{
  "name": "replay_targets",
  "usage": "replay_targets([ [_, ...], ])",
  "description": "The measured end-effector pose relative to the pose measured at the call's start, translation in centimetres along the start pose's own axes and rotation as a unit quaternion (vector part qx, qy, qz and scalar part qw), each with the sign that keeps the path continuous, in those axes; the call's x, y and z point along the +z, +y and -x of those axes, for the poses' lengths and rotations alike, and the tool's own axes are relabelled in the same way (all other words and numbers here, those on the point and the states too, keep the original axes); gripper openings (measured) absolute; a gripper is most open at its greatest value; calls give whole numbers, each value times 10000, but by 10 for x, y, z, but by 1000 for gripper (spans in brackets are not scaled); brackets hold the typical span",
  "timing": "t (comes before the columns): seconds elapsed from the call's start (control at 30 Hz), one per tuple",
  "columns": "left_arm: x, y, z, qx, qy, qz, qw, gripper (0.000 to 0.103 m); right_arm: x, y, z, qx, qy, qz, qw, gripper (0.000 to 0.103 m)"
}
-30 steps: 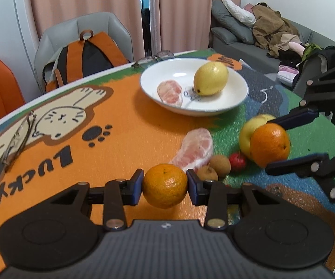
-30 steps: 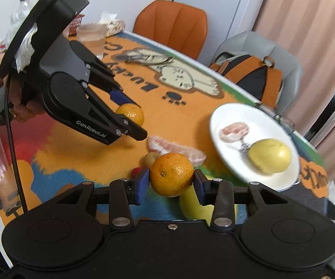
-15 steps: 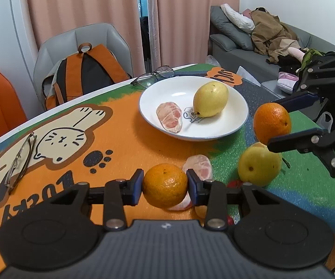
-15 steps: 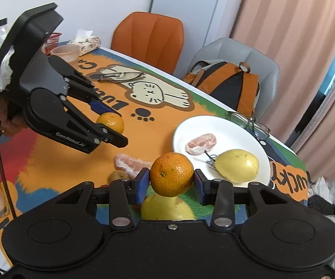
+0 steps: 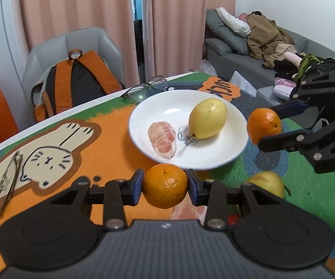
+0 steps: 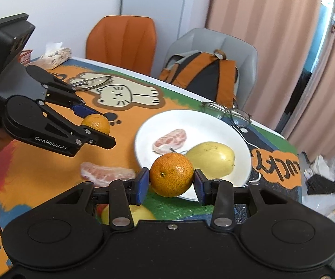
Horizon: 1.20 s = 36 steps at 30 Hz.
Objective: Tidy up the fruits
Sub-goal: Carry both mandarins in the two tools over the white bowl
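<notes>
My left gripper is shut on an orange mandarin, held in the air just short of the near rim of a white plate. My right gripper is shut on a second mandarin, hovering beside the plate's right rim; it also shows in the left wrist view as a mandarin. On the plate lie a yellow pear and a peeled pomelo piece. Another pomelo piece and a yellow pear rest on the mat.
The round table has a colourful cat mat. Eyeglasses lie just behind the plate and another pair at the left. Chairs with an orange backpack stand behind the table. A grey sofa is at the right.
Both grippers have carried their mandarins up and forward toward the plate. The right one has moved from above the loose fruit to the plate's right rim and rolled somewhat.
</notes>
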<state>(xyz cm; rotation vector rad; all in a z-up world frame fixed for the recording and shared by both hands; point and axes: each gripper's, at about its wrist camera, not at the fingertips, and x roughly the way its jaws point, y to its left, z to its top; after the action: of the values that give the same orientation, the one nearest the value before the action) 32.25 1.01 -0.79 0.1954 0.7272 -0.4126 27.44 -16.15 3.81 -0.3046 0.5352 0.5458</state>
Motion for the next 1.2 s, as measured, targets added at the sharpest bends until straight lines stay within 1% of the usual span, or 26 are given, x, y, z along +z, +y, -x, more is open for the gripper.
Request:
replay_targets([
  [0.23, 18, -4, -26, -160, -28, 4, 9999, 38, -3, -16, -19, -39, 40, -307, 9995, 39],
  [0.47, 27, -12, -55, -270, 55, 7, 9996, 38, -4, -23, -34, -63, 132, -396, 9991, 39],
  [0.57, 29, -13, -65, -235, 134, -12, 9996, 38, -5, -26, -37, -113, 167, -425, 9989, 39],
  [0.8, 32, -10, -83, -126, 368, 154, 9991, 38, -6, -38, -48, -231, 287, -556, 9978, 39],
  [1.03, 33, -15, -97, -4, 562, 190, 9982, 38, -8, -44, -59, -263, 395, -603, 9971, 39],
  [1.2, 33, -18, -97, 53, 558, 121, 9984, 39, -10, -42, -63, -266, 444, -567, 9970, 39],
])
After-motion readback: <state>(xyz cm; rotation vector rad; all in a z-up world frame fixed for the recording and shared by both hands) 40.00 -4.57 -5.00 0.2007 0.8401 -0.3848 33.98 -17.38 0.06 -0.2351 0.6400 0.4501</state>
